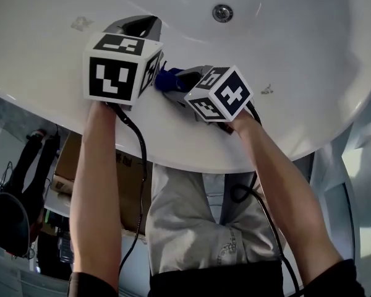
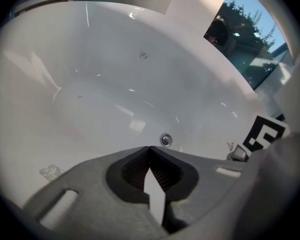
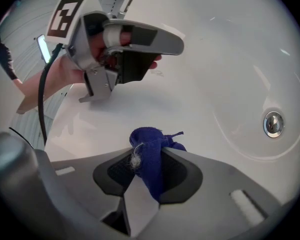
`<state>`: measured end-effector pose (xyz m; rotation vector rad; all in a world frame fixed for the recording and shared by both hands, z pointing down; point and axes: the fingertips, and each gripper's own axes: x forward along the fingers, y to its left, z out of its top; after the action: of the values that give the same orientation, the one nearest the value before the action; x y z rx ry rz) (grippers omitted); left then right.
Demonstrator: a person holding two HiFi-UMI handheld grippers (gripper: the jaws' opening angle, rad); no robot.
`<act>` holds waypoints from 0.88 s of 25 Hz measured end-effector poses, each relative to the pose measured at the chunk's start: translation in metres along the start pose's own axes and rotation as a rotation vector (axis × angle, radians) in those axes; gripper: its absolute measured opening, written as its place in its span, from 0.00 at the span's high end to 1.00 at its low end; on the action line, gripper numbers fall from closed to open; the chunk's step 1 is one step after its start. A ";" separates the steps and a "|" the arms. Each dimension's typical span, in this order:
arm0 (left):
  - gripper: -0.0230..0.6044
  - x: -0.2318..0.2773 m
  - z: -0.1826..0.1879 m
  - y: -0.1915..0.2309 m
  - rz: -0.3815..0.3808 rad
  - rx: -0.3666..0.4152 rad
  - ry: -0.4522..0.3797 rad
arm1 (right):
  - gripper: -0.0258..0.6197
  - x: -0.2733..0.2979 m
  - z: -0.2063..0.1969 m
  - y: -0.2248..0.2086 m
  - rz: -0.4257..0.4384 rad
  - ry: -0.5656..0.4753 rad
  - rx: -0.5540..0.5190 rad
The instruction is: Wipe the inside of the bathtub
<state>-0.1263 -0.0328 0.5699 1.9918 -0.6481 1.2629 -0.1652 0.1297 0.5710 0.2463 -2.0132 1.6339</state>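
We held one gripper in each hand, and both reached into the white bathtub (image 1: 309,67). Our left gripper (image 2: 149,150) was pinched shut. Its two tips touched each other and there was nothing between them. It pointed down the tub toward the little round drain (image 2: 165,140).

Our right gripper (image 3: 151,153) was squeezed tight on a dark blue cloth (image 3: 149,139). The cloth was all bunched up. A lump of it stuck out past the jaws, and a bit of white fluff hung on its left side. From the head view, the cloth (image 1: 167,79) sat between the two marker cubes, over the sloping side of the tub nearest to us. We could not tell if it was touching the tub.

The drain (image 1: 222,12) was farther away, down in the bottom of the tub and well apart from the cloth. There was a small gray smudge (image 1: 80,23) on the tub wall near the left gripper (image 1: 139,25). A black cable (image 1: 139,166) hung down from each gripper, along our arms.
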 end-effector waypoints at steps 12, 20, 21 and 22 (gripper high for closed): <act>0.96 -0.006 -0.003 -0.003 0.007 0.000 0.004 | 0.77 -0.032 -0.016 0.077 0.173 0.046 -0.066; 0.96 -0.007 0.002 -0.013 0.009 0.029 -0.010 | 0.77 -0.059 -0.021 0.125 0.270 0.023 -0.109; 0.96 -0.007 0.001 -0.014 0.010 0.030 -0.005 | 0.77 -0.062 -0.022 0.130 0.281 0.021 -0.117; 0.96 -0.007 -0.001 -0.014 0.010 0.030 0.000 | 0.77 -0.064 -0.023 0.136 0.294 0.020 -0.125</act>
<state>-0.1196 -0.0232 0.5598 2.0155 -0.6429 1.2860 -0.1671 0.1736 0.4258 -0.1175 -2.2076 1.6632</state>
